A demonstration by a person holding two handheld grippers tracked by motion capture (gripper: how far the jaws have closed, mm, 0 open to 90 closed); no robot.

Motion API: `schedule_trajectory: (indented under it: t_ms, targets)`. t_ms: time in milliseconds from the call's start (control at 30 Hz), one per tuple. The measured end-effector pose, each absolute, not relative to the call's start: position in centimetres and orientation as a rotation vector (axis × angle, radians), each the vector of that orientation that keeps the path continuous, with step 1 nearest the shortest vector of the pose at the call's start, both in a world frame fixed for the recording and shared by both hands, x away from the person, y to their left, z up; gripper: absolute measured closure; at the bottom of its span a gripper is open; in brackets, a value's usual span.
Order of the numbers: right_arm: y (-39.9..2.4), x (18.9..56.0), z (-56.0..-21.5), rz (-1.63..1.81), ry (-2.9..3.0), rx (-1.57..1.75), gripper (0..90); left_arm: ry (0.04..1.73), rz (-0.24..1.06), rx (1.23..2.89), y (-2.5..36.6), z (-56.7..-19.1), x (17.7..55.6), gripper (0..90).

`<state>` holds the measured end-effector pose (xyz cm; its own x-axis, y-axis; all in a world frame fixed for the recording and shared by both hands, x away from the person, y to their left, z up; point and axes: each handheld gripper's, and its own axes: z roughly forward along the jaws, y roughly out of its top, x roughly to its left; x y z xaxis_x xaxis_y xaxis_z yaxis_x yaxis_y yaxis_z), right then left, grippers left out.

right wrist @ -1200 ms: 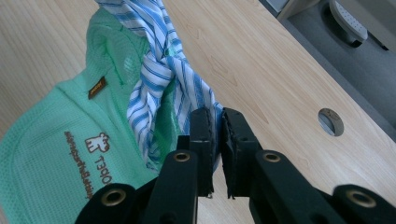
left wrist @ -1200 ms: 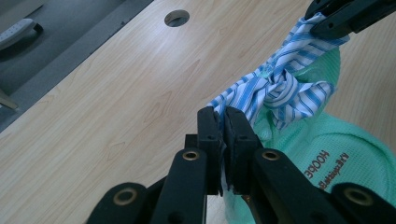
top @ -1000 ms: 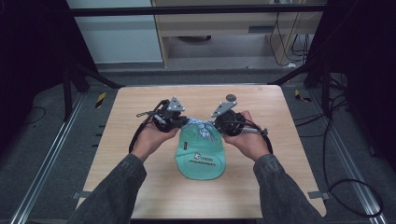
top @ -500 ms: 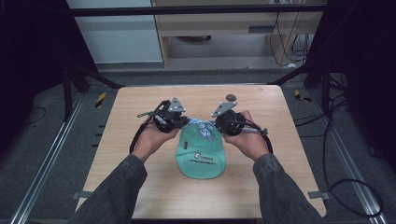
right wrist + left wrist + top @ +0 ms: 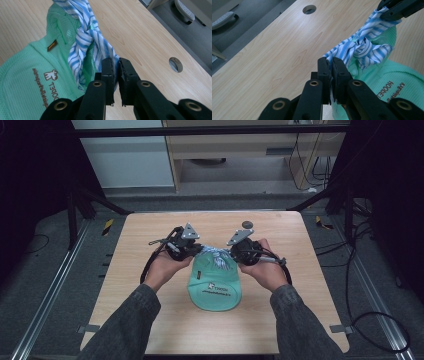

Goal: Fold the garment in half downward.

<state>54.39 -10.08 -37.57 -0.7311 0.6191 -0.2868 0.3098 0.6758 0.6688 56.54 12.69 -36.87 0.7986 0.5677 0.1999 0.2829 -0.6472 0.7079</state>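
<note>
A mint-green mesh garment (image 5: pixel 215 287) with brown lettering lies at the middle of the wooden table (image 5: pixel 150 235). A blue-and-white striped cloth strip (image 5: pixel 216 254) is knotted at its far end. My left gripper (image 5: pixel 196 251) is shut on the strip's left end and my right gripper (image 5: pixel 234 254) on its right end. In the left gripper view the jaws (image 5: pixel 331 61) pinch the striped cloth (image 5: pixel 362 47) above the green fabric (image 5: pixel 392 82), with the other gripper (image 5: pixel 397 10) gripping the far end. In the right gripper view the jaws (image 5: pixel 116 62) clamp the strip (image 5: pixel 85 37) beside the knot, over the garment (image 5: pixel 30 70).
A round cable hole (image 5: pixel 247 224) sits in the table near the far edge, right of centre; it shows as a cable hole (image 5: pixel 309 9) and as a cable hole (image 5: pixel 175 64) in the gripper views. Black frame posts and floor cables (image 5: pixel 370 320) surround the table.
</note>
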Motion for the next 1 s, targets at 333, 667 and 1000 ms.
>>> schedule_trajectory:
  t_ms: [333,667,1000]
  targets:
    - [-9.9,53.0,-38.5,0.842,2.398,0.684,83.0,0.596,0.54,2.297,13.1,-37.7,55.1,85.8]
    - [-10.0,51.9,-39.6,0.849,2.412,0.667,82.9,0.585,0.527,2.3,13.3,-38.8,53.7,85.8]
    - [-9.5,50.7,-40.3,0.841,2.432,0.635,82.6,0.578,0.498,2.303,14.1,-39.8,52.5,85.8]
